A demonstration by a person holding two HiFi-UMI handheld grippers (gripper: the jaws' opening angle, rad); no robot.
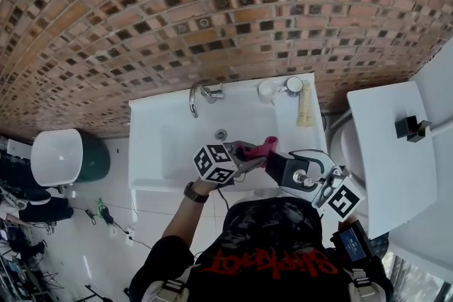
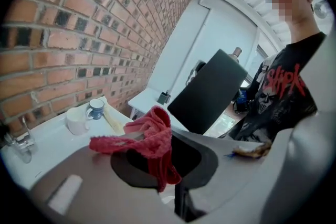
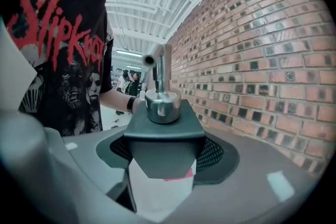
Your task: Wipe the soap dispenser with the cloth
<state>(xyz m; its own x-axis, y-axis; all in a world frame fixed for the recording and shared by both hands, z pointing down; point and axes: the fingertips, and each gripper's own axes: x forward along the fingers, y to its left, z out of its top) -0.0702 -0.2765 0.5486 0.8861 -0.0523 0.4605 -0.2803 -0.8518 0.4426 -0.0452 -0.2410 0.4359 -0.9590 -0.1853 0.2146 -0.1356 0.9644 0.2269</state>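
In the head view my left gripper (image 1: 248, 155) is shut on a red cloth (image 1: 260, 147) above the front rim of the sink. To its right, my right gripper (image 1: 287, 170) is shut on a black, box-shaped soap dispenser (image 1: 278, 166) lying roughly level, its chrome pump (image 1: 306, 177) towards me. The left gripper view shows the cloth (image 2: 153, 136) bunched across the left gripper (image 2: 157, 157), with the dispenser (image 2: 212, 93) just beyond it. In the right gripper view the dispenser (image 3: 164, 136) fills the right gripper (image 3: 163, 162), and a strip of cloth (image 3: 177, 176) shows under it.
The white sink (image 1: 159, 145) stands against a brick wall, with a tap (image 1: 202, 93) at the back. Two mugs (image 1: 269, 89) (image 1: 294, 85) and a pale tube (image 1: 305, 109) sit on its back right corner. A white toilet (image 1: 386, 152) is at right, a white bin (image 1: 60, 155) at left.
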